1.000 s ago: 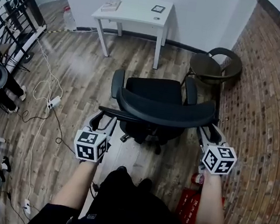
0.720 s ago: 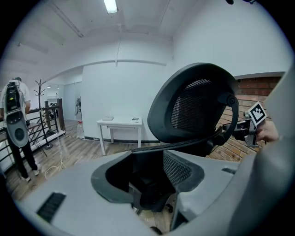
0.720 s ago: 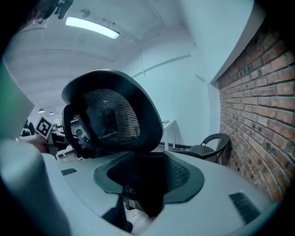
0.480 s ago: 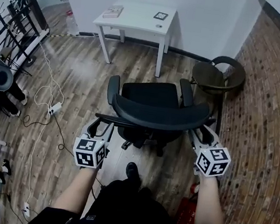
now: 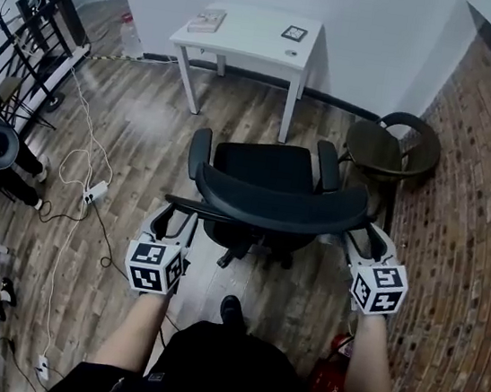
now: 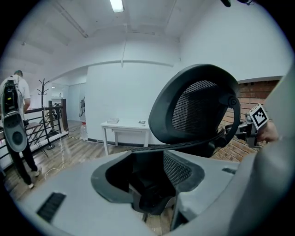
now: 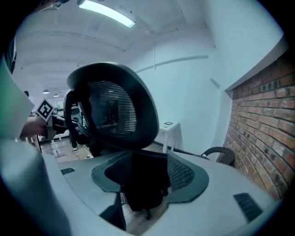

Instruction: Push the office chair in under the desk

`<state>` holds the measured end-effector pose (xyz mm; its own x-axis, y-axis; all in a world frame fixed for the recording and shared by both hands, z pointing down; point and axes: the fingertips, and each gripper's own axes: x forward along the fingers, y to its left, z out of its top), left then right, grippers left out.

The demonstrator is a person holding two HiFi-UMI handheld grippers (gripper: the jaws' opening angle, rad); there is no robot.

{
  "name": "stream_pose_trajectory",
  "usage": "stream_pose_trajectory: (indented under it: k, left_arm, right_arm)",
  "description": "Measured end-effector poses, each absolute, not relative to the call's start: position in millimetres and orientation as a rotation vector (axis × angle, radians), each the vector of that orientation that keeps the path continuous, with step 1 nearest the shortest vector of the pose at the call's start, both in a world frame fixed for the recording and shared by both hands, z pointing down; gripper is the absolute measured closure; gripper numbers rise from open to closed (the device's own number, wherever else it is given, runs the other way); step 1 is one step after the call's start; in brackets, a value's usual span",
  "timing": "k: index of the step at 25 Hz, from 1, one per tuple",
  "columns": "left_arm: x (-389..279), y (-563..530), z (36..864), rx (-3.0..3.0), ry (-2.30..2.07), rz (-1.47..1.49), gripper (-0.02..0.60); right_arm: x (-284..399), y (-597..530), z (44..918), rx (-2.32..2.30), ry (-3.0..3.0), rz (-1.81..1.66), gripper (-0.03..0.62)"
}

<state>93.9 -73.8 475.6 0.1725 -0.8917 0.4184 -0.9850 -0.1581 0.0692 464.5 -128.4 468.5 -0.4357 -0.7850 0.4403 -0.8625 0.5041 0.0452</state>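
Wood floor [image 5: 147, 122]; L claw [image 5: 175, 214] open astride office chair [image 5: 267, 168] back, R claw [image 5: 367, 238] too, just widened.

1. The office chair [image 5: 275, 181] is showing a black open-weave mesh back in a matt black plastic frame, and its seat is looking like dull black cloth.
2. The far desk [image 5: 251, 30] is wearing a smooth, matt white finish.
3. The floor [image 5: 138, 121] is gleaming faintly over grey-brown wood planks.
4. The brick wall [image 5: 486, 224] on the right is looking rough and matt.
5. The left gripper [image 5: 176, 214] and right gripper [image 5: 368, 241] are showing matt grey plastic.
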Motion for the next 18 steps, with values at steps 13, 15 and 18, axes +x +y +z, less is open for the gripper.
stream_pose_trajectory:
  k: [13, 15, 18]
  left_arm:
    - [56.9, -146.4, 475.2, 2.100, -1.793, 0.387, 0.383]
    - [55.3, -159.0, 474.7, 2.082, -1.807, 0.379, 0.383]
    - [49.3, -177.5, 475.8, 2.055, -1.834, 0.363, 0.383]
  right_arm:
    - [439.2, -233.1, 490.8, 1.274, -2.411, 0.486, 0.327]
    - [434.5, -250.7, 491.4, 1.255, -2.395, 0.472, 0.322]
    - [429.0, -276.9, 493.4, 1.190, -2.368, 0.410, 0.322]
